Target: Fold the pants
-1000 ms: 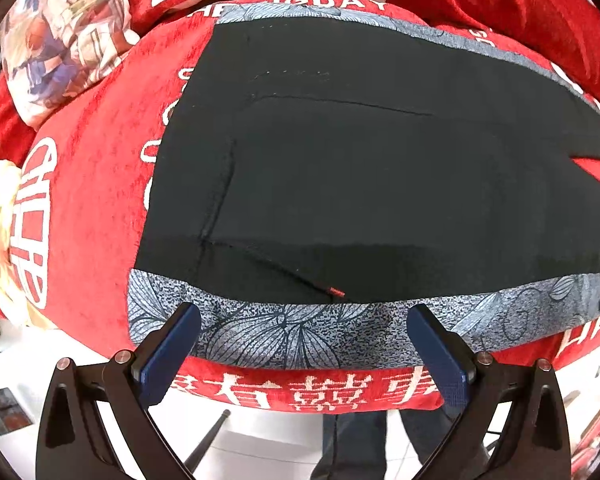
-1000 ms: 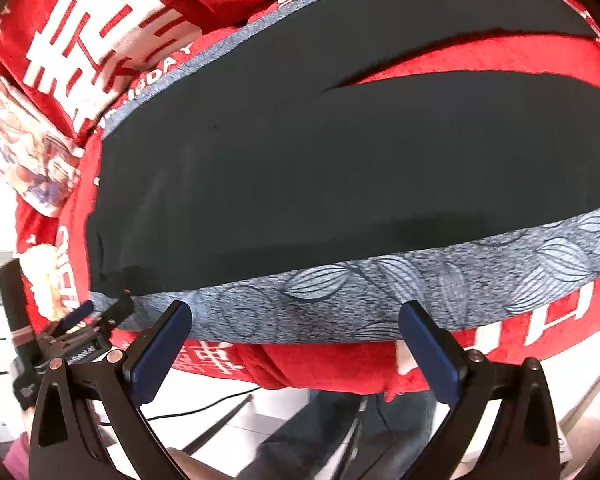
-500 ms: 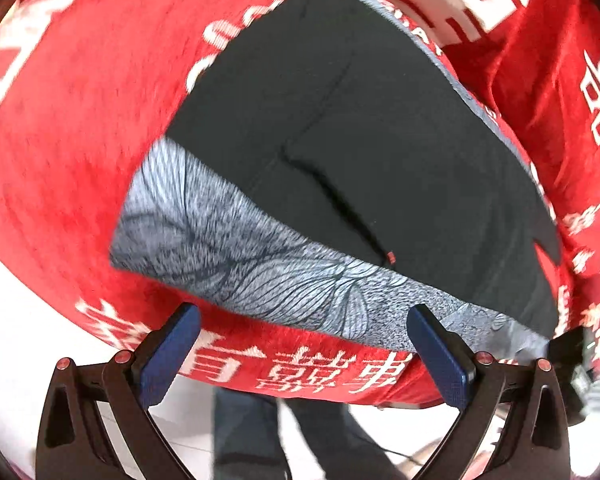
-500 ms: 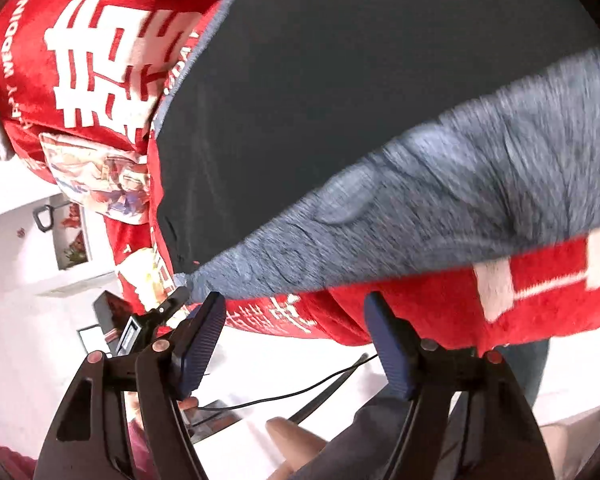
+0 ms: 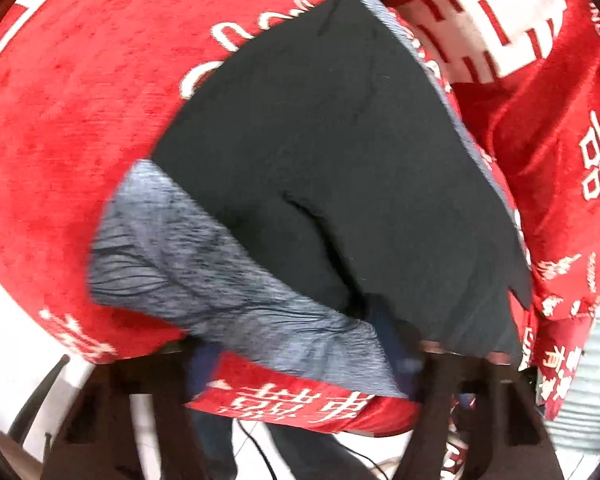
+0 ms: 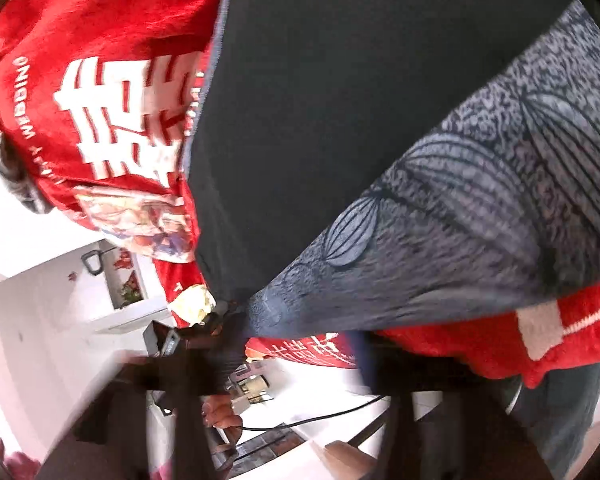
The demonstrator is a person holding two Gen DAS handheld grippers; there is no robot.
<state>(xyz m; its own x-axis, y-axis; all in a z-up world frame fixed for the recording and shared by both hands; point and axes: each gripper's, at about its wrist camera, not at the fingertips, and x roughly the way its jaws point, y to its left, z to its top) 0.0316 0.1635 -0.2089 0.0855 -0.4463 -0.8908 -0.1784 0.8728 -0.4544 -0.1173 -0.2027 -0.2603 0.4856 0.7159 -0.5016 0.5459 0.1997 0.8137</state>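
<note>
Black pants (image 5: 340, 140) with a grey leaf-patterned side band (image 5: 204, 272) lie flat on a red blanket (image 5: 60, 120). My left gripper (image 5: 300, 364) is at the near edge by one end. Its blurred jaws are closing, and the band and blanket hem bunch between them. In the right wrist view the pants (image 6: 340, 100) fill the upper frame, with the band (image 6: 480, 220) running down to the right gripper (image 6: 296, 344). That gripper is shut on the band's edge, though its fingers are blurred. The left gripper (image 6: 180, 340) shows at the pants' far corner.
The blanket (image 6: 100, 40) carries white lettering and drapes over the front edge. A printed cushion (image 6: 140, 216) lies at the far end. Below the edge are white floor, a black cable (image 6: 320, 416), a person's hand (image 6: 220, 416) and jeans-clad legs (image 6: 560, 420).
Both grippers have dropped to the pants' near edge and rolled. Their jaws, wide apart a second ago, have come in onto the grey band.
</note>
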